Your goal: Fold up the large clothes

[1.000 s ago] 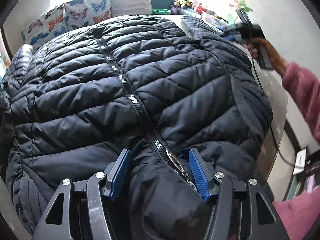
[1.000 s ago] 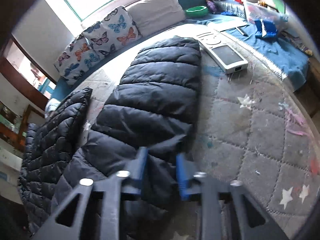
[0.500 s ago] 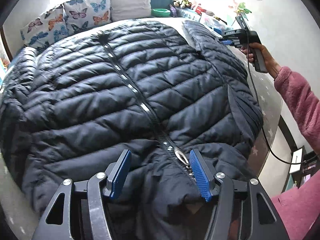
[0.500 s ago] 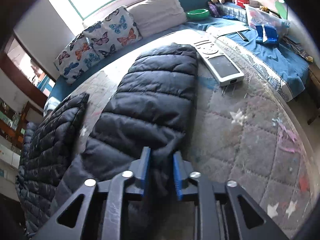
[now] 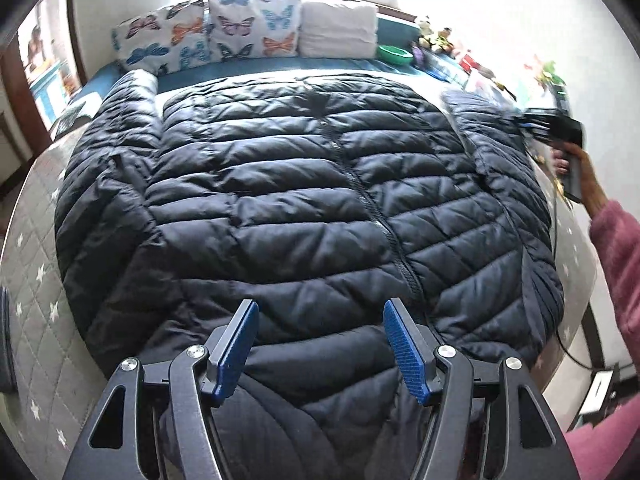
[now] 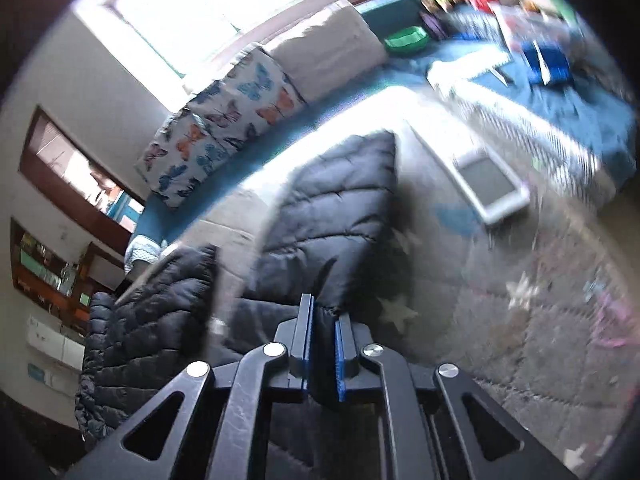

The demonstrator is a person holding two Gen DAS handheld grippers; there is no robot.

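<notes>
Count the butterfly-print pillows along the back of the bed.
2: one butterfly pillow at the far left, the other butterfly pillow beside it, next to the plain white pillow. More could lie hidden behind the jacket.

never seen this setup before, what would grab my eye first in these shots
A big dark quilted puffer jacket fills the left wrist view, spread zipped-up over a star-patterned mat. The right gripper pinches its sleeve. Behind, butterfly-print pillows line a bench under the bright window.

Black claw (image 5: 320, 344), blue pads, pink sleeve (image 5: 618, 248)
</notes>
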